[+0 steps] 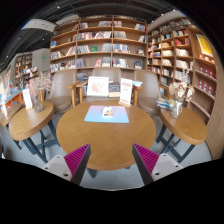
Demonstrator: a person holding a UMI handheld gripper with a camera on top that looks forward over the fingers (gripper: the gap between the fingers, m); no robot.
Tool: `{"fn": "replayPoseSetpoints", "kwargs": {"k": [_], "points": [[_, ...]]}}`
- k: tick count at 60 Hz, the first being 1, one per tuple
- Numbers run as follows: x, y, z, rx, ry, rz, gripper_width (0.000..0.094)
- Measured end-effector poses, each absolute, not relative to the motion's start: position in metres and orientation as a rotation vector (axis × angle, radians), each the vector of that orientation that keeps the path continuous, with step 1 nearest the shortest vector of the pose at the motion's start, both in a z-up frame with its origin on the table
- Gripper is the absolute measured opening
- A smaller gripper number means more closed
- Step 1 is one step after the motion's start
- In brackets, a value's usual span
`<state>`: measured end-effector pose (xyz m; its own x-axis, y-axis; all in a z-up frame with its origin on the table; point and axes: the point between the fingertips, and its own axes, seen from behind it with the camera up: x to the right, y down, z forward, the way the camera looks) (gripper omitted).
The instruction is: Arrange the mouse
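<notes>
My gripper (110,160) is open and empty, held above the near edge of a round wooden table (105,140). Its two fingers with magenta pads (75,158) stand wide apart, with nothing between them. A light blue mat (107,114) lies on the far half of the table, beyond the fingers. I cannot make out a mouse on the table or the mat.
Two smaller round tables stand at the left (28,119) and right (184,122). A chair (99,90) and display stands sit behind the main table. Tall bookshelves (100,45) line the back and right walls. The floor is grey.
</notes>
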<state>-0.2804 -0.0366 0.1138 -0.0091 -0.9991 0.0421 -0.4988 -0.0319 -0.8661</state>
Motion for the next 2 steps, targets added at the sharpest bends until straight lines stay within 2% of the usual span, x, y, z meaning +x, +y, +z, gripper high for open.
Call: {"fn": "replayPoseSetpoints", "kwargs": {"k": [2], "points": [[-0.2826, -0.0345, 0.1131, -1.611, 1.579, -0.953, 0.0858]]}}
